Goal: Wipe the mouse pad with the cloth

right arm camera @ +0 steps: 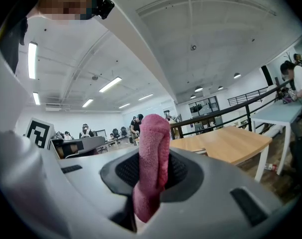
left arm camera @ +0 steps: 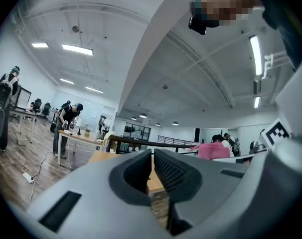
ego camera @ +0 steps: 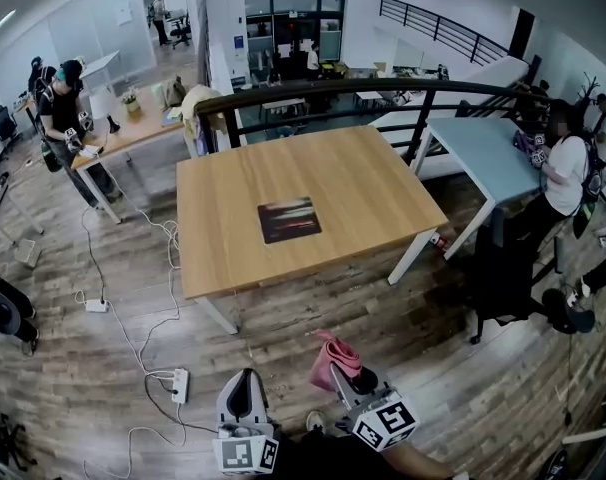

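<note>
1. At the far left of the head view, a person in dark clothes (ego camera: 63, 103) stands at a separate desk. White cables run over the wooden floor (ego camera: 103, 368) to a power strip (ego camera: 180, 385).
2. The left hand-held gripper (ego camera: 245, 380) is low in the head view, over the floor and short of the table. In its own view the left hand-held gripper (left arm camera: 152, 169) has its two ribbed jaws drawn together to a thin slit, with nothing between them.
3. The mouse pad (ego camera: 289, 219) lies flat on the wooden table (ego camera: 373, 183), near the middle and a little toward the near edge. It is a dark rectangle with blurry reddish and pale streaks across it, its long side running along the table's length. Nothing rests on it, and both grippers are well apart from it.
4. The cloth (ego camera: 328, 360) is pink and looks like soft towelling. In the head view it hangs in a loose, folded bunch above the floor, just to the right of the left gripper. In the right gripper view the cloth (right arm camera: 152, 163) stands up as a thick fold between the jaws, with its rounded top above them and its lower end trailing below.
5. The right hand-held gripper (ego camera: 351, 378) is clamped on the cloth; in its own view the right hand-held gripper (right arm camera: 151, 172) presses both dark pads against the sides of the fold.
6. Further right stands a pale blue table (ego camera: 483, 153), with a person in a white top (ego camera: 563, 173) beside it.
</note>
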Action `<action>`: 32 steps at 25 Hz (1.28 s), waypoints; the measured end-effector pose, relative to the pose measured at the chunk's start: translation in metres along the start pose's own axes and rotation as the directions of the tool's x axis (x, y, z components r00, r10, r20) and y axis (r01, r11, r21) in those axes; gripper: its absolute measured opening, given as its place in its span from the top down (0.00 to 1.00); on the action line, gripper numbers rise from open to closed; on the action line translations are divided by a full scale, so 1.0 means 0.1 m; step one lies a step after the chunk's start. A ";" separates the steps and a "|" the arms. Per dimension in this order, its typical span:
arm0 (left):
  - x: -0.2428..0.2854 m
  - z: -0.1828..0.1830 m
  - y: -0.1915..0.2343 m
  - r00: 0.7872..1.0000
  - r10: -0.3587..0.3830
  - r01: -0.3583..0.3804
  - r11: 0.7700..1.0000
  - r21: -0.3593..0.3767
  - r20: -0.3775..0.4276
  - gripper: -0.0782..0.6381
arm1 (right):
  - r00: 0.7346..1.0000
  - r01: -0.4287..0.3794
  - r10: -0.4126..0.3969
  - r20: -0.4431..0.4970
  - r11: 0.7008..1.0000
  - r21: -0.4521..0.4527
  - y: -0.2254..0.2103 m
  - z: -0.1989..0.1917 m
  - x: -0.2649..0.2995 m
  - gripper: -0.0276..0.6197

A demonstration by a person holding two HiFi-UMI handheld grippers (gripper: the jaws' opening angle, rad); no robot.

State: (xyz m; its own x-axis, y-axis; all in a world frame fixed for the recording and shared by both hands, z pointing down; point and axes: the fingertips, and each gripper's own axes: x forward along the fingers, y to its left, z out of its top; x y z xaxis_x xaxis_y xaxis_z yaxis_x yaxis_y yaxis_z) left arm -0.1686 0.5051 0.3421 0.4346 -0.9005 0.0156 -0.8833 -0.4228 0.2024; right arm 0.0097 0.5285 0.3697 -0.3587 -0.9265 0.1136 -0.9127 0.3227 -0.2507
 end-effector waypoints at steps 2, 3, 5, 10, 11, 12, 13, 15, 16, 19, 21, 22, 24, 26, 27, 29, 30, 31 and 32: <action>0.05 -0.02 -0.09 1.000 0.009 -0.009 1.000 -0.002 0.004 0.85 | 1.000 -0.007 0.008 0.002 1.000 -0.012 -0.12 0.02 0.00 0.82; 0.07 -0.04 -0.13 1.000 0.011 -0.011 1.000 -0.001 0.002 0.85 | 1.000 -0.011 0.011 0.003 1.000 -0.015 -0.17 0.03 0.02 0.82; 0.10 -0.08 -0.18 1.000 0.015 -0.015 1.000 0.004 -0.008 0.85 | 1.000 -0.015 0.015 -0.001 1.000 -0.014 -0.26 0.02 0.05 0.82; 0.22 -0.17 -0.17 0.999 0.024 -0.024 1.000 0.018 -0.036 0.85 | 1.000 -0.008 0.008 -0.007 1.000 0.002 -0.42 0.00 0.12 0.82; 0.27 -0.18 -0.15 0.999 0.025 -0.025 1.000 0.017 -0.038 0.85 | 1.000 -0.005 0.005 -0.008 1.000 0.004 -0.45 -0.01 0.15 0.82; 0.33 -0.20 -0.13 0.999 0.024 -0.024 1.000 0.015 -0.039 0.85 | 1.000 -0.001 0.001 -0.010 1.000 0.005 -0.49 -0.02 0.19 0.82; 0.40 -0.23 -0.11 0.999 0.022 -0.022 1.000 0.012 -0.041 0.85 | 1.000 0.003 -0.003 -0.013 1.000 0.006 -0.53 -0.03 0.23 0.82; 0.57 -0.29 -0.07 0.999 0.013 -0.013 1.000 0.007 -0.046 0.85 | 1.000 0.013 -0.013 -0.018 1.000 0.007 -0.61 -0.07 0.35 0.82; 0.66 -0.31 -0.04 0.999 0.007 -0.007 1.000 0.006 -0.048 0.85 | 1.000 0.018 -0.018 -0.020 1.000 0.009 -0.64 -0.08 0.42 0.82; 0.96 -0.31 0.06 0.999 -0.010 0.011 1.000 0.006 -0.052 0.85 | 0.999 0.032 -0.032 -0.026 0.999 0.014 -0.74 -0.06 0.65 0.82; 1.18 -0.27 0.14 0.999 -0.018 0.018 1.000 0.005 -0.051 0.85 | 0.999 0.038 -0.038 -0.029 0.999 0.014 -0.80 -0.02 0.83 0.82; 1.29 -0.24 0.19 0.999 -0.022 0.022 1.000 0.005 -0.049 0.85 | 0.999 0.040 -0.040 -0.030 0.999 0.012 -0.83 0.01 0.95 0.82; 1.52 -0.19 0.31 0.998 -0.027 0.028 1.000 0.007 -0.049 0.85 | 0.998 0.043 -0.043 -0.035 0.999 0.007 -0.89 0.06 1.19 0.82; 1.73 -0.16 0.46 0.998 -0.029 0.029 1.000 0.002 -0.058 0.85 | 0.998 0.048 -0.048 -0.037 0.999 0.005 -0.94 0.12 1.44 0.82; 1.85 -0.15 0.54 0.998 -0.028 0.028 1.000 -0.001 -0.062 0.85 | 0.998 0.052 -0.051 -0.038 0.999 0.004 -0.96 0.16 1.57 0.82; 2.08 -0.13 0.70 0.997 -0.026 0.026 1.000 -0.005 -0.067 0.85 | 0.998 0.058 -0.058 -0.038 0.998 0.003 -1.01 0.21 1.82 0.82; 2.19 -0.12 0.78 0.997 -0.026 0.026 1.000 -0.007 -0.070 0.84 | 0.997 0.060 -0.060 -0.040 0.998 0.003 -1.03 0.23 1.95 0.82; 2.29 -0.10 0.87 0.997 -0.026 0.026 1.000 -0.008 -0.072 0.85 | 0.997 0.061 -0.061 -0.042 0.998 0.002 -1.04 0.25 2.08 0.82; 2.39 -0.07 0.94 0.997 -0.028 0.028 1.000 -0.009 -0.074 0.85 | 0.997 0.062 -0.062 -0.045 0.998 0.000 -1.05 0.28 2.20 0.82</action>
State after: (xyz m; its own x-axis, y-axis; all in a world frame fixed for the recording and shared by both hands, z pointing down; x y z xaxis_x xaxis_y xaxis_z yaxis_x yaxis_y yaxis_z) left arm -0.1468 0.2510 0.3720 0.4712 -0.8782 0.0820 -0.8693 -0.4467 0.2119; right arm 0.0317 0.2851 0.3943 -0.3095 -0.9352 0.1722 -0.9333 0.2641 -0.2432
